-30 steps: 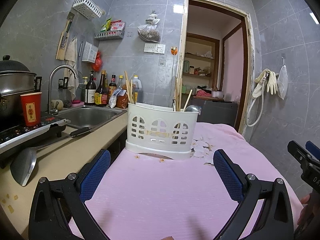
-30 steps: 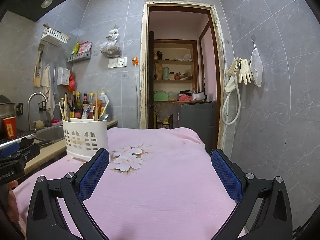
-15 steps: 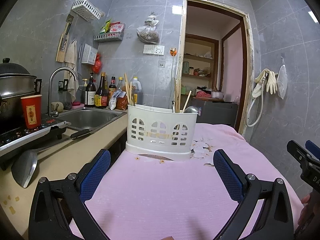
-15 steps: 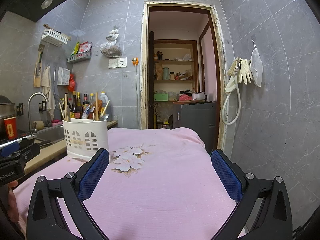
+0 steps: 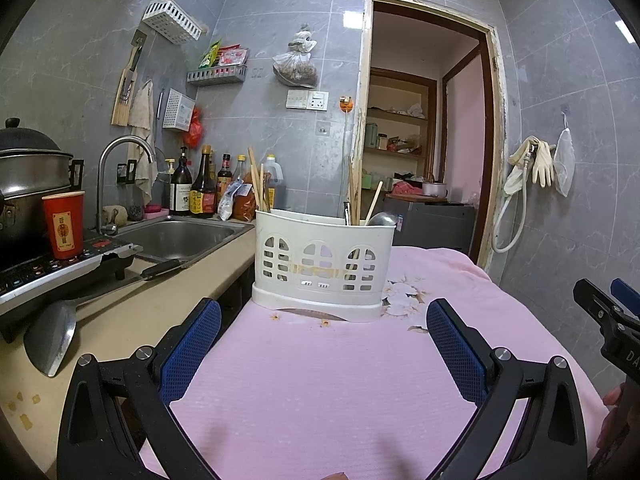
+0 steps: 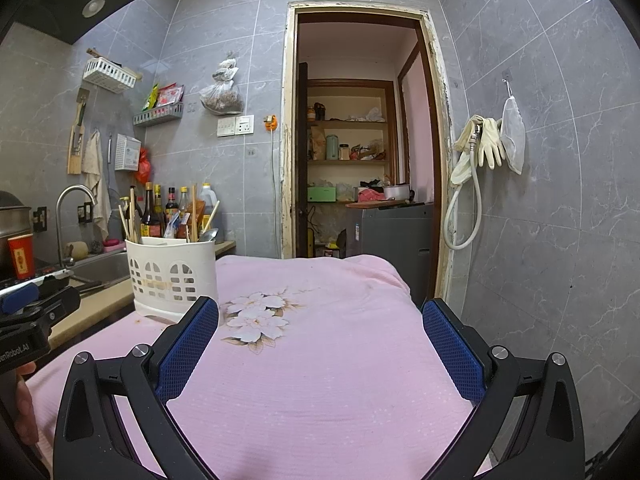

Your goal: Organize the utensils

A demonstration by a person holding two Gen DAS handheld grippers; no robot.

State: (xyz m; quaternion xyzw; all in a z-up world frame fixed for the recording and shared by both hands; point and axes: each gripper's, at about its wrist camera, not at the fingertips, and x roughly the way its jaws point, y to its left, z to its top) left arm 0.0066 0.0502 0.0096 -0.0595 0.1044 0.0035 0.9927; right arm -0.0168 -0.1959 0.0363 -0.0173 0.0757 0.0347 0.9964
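Observation:
A white slotted utensil holder (image 5: 323,265) stands on the pink cloth-covered table (image 5: 320,380), straight ahead of my left gripper (image 5: 320,344). It holds wooden chopsticks (image 5: 258,188) at its left end and more chopsticks with a metal spoon (image 5: 382,219) at its right end. My left gripper is open and empty, a short way in front of the holder. My right gripper (image 6: 320,344) is open and empty over the cloth; the holder (image 6: 172,278) is ahead to its left. Each gripper shows at the edge of the other's view.
A counter on the left carries a sink (image 5: 176,236), a tap, sauce bottles (image 5: 202,194), a red cup (image 5: 64,226) on an induction hob, a steamer pot and a metal spatula (image 5: 50,336). A flower print (image 6: 256,320) marks the cloth. An open doorway (image 6: 356,160) lies behind the table.
The left wrist view has drifted slightly, so the counter items sit a little lower and further left. Both grippers stay open and empty.

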